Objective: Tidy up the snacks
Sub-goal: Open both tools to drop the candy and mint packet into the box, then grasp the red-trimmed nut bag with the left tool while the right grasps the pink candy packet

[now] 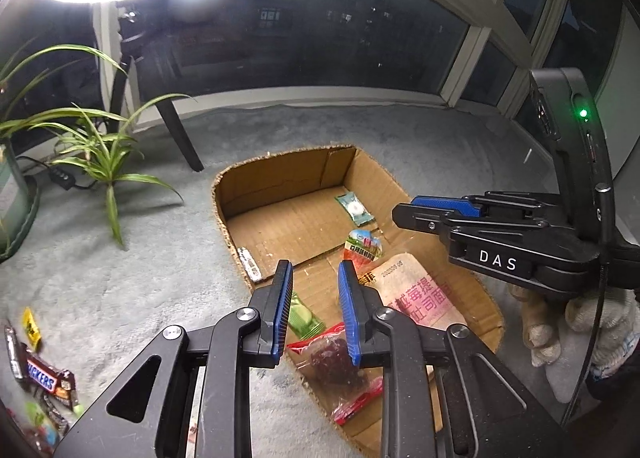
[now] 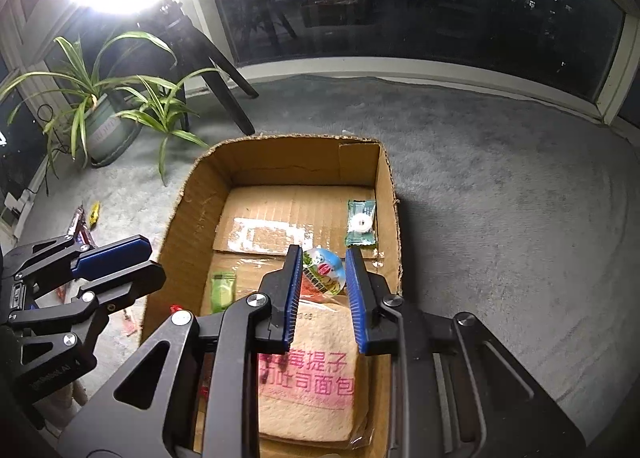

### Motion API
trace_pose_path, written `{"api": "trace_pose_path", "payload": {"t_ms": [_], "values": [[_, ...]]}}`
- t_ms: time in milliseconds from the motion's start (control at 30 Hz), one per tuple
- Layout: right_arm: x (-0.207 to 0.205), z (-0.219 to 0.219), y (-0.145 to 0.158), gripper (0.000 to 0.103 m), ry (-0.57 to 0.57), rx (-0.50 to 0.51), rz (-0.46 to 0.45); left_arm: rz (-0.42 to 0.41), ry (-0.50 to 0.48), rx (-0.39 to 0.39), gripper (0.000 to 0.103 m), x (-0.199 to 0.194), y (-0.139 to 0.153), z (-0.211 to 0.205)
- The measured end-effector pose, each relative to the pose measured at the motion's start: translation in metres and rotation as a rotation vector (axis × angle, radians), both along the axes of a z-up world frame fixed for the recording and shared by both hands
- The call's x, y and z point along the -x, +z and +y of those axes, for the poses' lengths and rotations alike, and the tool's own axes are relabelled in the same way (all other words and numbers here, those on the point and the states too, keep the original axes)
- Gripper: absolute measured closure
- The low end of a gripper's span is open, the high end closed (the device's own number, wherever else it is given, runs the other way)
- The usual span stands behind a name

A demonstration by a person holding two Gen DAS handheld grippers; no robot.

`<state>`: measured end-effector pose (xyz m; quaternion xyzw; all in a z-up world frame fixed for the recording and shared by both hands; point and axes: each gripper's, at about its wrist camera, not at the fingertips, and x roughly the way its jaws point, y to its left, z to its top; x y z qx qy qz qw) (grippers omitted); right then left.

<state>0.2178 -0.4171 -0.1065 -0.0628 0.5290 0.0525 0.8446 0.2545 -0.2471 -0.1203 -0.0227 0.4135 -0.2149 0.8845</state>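
An open cardboard box [image 1: 280, 162] [image 2: 296, 140] lies on grey carpet. Inside are a bread bag with pink print [image 1: 416, 298] [image 2: 316, 378], a round jelly cup [image 1: 362, 246] [image 2: 324, 268], a green-and-white candy pack [image 1: 354, 210] [image 2: 361, 224], a green wrapper [image 1: 304, 318] [image 2: 222, 290] and a red-trimmed pack of dark fruit [image 1: 332, 358]. My left gripper [image 1: 315, 270] [image 2: 116, 262] hovers over the box's near left part, jaws narrow and empty. My right gripper [image 2: 324, 254] [image 1: 416, 212] hangs above the jelly cup and bread, also narrow with nothing held.
Snickers bars [image 1: 44, 374] and a yellow wrapper [image 1: 31, 328] lie loose on the carpet left of the box. A potted plant [image 1: 96, 146] [image 2: 104, 118] and a dark chair leg [image 1: 180, 138] stand behind. A gloved hand [image 1: 580, 326] holds the right gripper.
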Motion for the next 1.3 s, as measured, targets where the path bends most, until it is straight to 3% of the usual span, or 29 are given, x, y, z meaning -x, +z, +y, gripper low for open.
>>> {"api": "trace_pose_path", "payload": {"t_ms": [333,567,667,767,867,967,1067,1300], "values": [[0.028,0.024,0.030,0.080,0.001,-0.049,-0.062,-0.044,0.027,0.026,0.081,0.030,0.023,0.040],[0.057,0.070,0.039,0.080,0.059,-0.089,-0.070,-0.059,0.097,0.051,0.081,0.057,0.031,0.099],[0.069,0.092,0.038,0.080,0.095,-0.106,-0.064,-0.058,0.140,0.054,0.073,0.070,0.031,0.128],[0.080,0.116,0.031,0.079,0.140,-0.131,-0.034,-0.048,0.184,0.057,0.073,0.085,0.027,0.157],[0.087,0.141,0.017,0.064,0.185,-0.127,-0.008,-0.038,0.236,0.052,0.073,0.104,0.022,0.185],[0.094,0.160,0.003,0.063,0.205,-0.133,0.025,-0.014,0.292,0.062,0.073,0.121,0.015,0.211],[0.095,0.175,-0.015,0.063,0.224,-0.129,0.062,0.013,0.340,0.051,0.060,0.135,0.004,0.233],[0.092,0.194,-0.060,0.063,0.248,-0.080,0.152,0.139,0.443,0.103,0.059,0.144,-0.033,0.274]]}}
